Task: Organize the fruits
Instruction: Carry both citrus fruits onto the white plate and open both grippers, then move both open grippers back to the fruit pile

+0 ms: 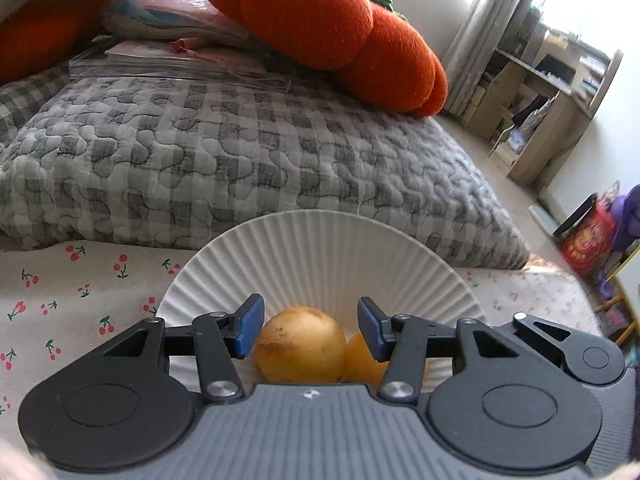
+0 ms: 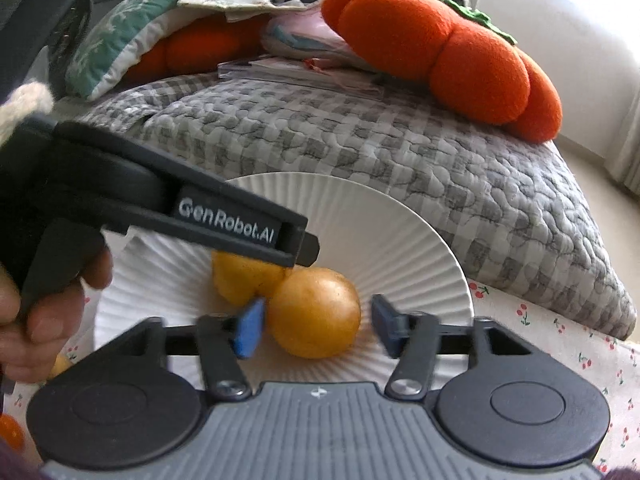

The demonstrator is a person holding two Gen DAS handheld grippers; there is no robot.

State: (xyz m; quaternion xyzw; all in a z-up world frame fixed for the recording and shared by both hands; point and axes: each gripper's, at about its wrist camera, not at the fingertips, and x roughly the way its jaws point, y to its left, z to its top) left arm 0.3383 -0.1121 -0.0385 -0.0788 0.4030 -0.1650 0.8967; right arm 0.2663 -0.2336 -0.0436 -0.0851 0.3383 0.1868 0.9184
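Observation:
A white ribbed plate (image 1: pixel 320 248) lies on the cherry-print sheet; it also shows in the right wrist view (image 2: pixel 400 232). Two yellow-orange fruits rest on it. My left gripper (image 1: pixel 310 326) is open over the plate, its pads either side of a pale yellow fruit (image 1: pixel 300 344), with a second orange fruit (image 1: pixel 360 358) behind its right pad. My right gripper (image 2: pixel 318 326) is open around an orange fruit (image 2: pixel 314 312), pads apart from it. The other fruit (image 2: pixel 240 280) lies behind, partly hidden by the left gripper's black body (image 2: pixel 224 220).
A grey quilted checked cushion (image 1: pixel 260 152) rises just behind the plate, with an orange plush pumpkin (image 1: pixel 340 32) and books on top. More small orange fruits lie at the lower left of the right wrist view (image 2: pixel 10 432). A wooden shelf (image 1: pixel 552 92) stands at the far right.

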